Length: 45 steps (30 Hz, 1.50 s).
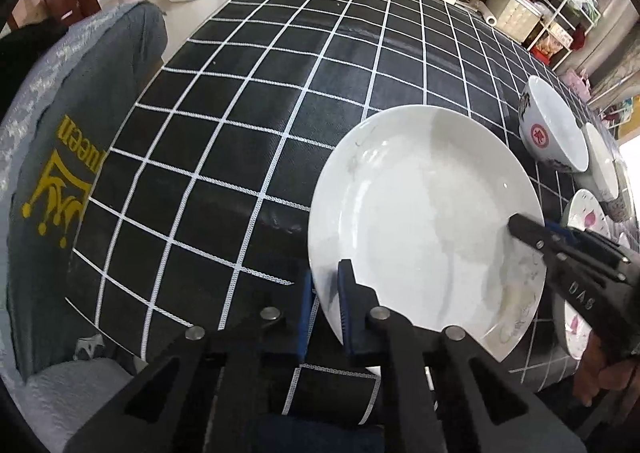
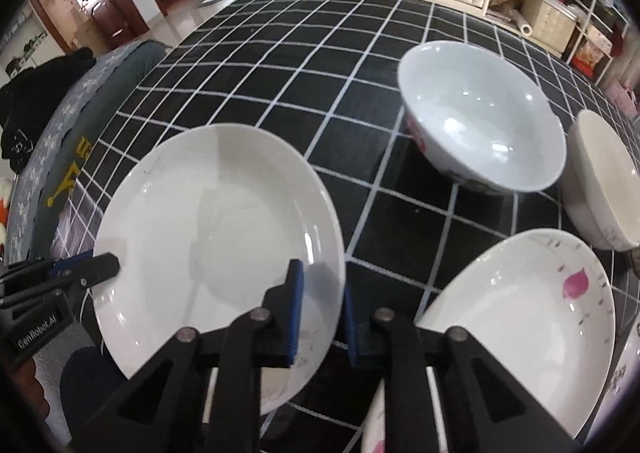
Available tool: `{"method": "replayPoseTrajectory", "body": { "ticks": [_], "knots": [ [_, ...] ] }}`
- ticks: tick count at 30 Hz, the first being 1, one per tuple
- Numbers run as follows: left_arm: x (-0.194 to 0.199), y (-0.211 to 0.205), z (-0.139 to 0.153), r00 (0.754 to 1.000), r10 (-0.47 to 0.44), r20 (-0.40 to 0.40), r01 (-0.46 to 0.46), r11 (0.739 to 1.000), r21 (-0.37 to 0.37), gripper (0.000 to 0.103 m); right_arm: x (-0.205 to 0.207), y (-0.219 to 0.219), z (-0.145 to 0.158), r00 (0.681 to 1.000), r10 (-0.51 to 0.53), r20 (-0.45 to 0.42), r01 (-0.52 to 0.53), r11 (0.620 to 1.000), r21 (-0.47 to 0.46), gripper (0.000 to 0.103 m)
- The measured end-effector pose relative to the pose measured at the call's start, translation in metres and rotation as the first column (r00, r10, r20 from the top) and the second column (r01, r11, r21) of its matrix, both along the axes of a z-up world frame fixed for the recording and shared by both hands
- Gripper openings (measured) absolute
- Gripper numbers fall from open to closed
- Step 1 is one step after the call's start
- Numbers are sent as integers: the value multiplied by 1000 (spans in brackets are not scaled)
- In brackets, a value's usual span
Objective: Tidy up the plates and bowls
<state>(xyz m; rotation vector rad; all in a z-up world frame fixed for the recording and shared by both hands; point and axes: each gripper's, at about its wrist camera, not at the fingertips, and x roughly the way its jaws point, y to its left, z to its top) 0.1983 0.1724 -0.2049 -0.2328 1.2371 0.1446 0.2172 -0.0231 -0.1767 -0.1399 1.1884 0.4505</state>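
Both claws pinch the same plain white plate (image 1: 424, 221) by opposite edges, holding it just above the black checked tablecloth (image 1: 248, 101). The left gripper (image 1: 325, 305) is clamped on the rim nearest it, blue pads on either side; the right gripper (image 2: 320, 309) is clenched on the far rim. Beyond the right claw stands a white bowl with a red emblem (image 2: 480, 121), a cream bowl (image 2: 604, 189) beside it, and a pink-flowered plate (image 2: 532, 309) lies just to the claw's right.

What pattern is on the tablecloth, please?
Black with a white grid on the tablecloth, clearest in the left wrist view.
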Motion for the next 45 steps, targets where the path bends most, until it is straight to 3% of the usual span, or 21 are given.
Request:
{"method": "replayPoseTrajectory", "body": {
  "ticks": [10,25,33,45],
  "knots": [
    [1,3,10,999,6,40,-6,1000,13,11,5,2,13,998,12,58,-13,1000,15,14],
    [-4,7,11,999,28,40,-29,999,24,11,1,0,7,1000,21,8,-21,1000,16,14],
    [-21,-2,50,992,12,125,-17,999,43,11,-13,-23,41,996,-8,89,4,999,38,14],
    [-29,-78,97,971,-112,213,99,992,72,11,-37,-93,81,976,-145,160,134,988,80,14]
  ]
}}
